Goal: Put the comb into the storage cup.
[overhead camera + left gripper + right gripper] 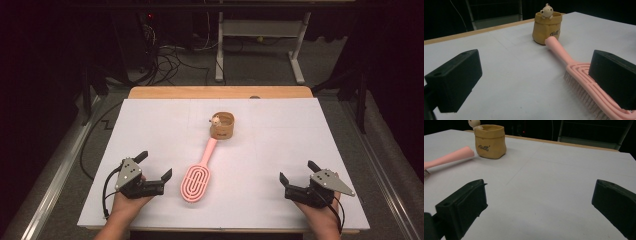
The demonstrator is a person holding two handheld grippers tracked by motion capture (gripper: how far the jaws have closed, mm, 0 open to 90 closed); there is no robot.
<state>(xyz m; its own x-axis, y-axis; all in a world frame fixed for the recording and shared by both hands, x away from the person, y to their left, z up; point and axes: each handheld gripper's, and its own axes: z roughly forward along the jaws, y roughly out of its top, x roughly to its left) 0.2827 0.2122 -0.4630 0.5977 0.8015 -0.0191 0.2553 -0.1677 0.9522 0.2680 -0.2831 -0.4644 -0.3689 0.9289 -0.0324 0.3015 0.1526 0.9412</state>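
Surface: white table (280, 150) in a dark room.
Hairbrush (196, 177): pink, mid-table, bristles down, handle tip touching the tan pot (222, 126); likely light, stiff, smooth; grasp the handle.
Left gripper (153, 172): jaws wide, empty, beside the brush head.
Right gripper (298, 176): wide, empty, well apart.

Smooth pink plastic brush (197, 176), matt tan holder (222, 125), matt white tabletop (280, 135), wooden edge (220, 92)

Your left gripper (534, 82) has its jaws wide apart over the white tabletop (511, 70); the pink hairbrush (579, 72) lies beside the right jaw, its handle touching the yellow pot (547, 28).
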